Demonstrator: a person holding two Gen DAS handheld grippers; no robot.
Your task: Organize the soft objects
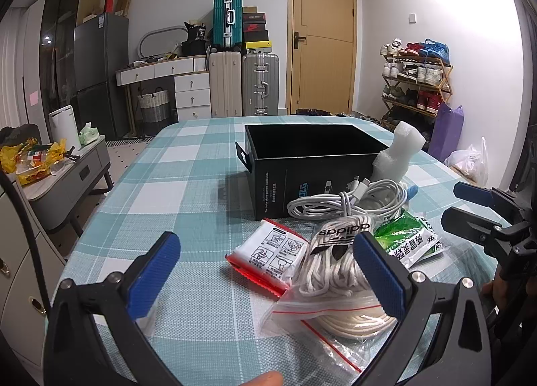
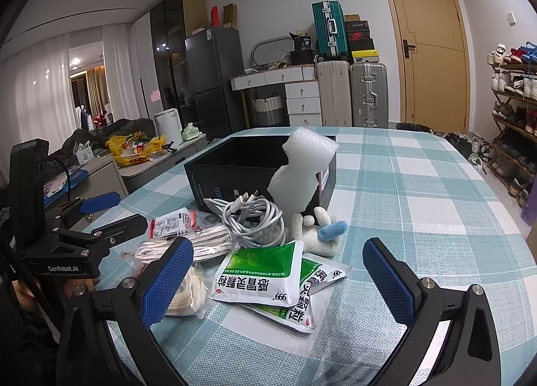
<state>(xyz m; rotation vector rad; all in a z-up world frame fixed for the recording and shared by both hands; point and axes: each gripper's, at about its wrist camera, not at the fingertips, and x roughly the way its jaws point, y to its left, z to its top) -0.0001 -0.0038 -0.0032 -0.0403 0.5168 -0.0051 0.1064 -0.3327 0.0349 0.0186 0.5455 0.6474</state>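
I'm holding both tools wide and empty, left tool sitting nearest the bagged laces, lying lengthwise just ahead-right on the table, box beyond.

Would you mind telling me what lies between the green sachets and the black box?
In the right wrist view, a coiled white cable and a small plush toy lie between the green sachets and the black box, with white foam leaning against the box.
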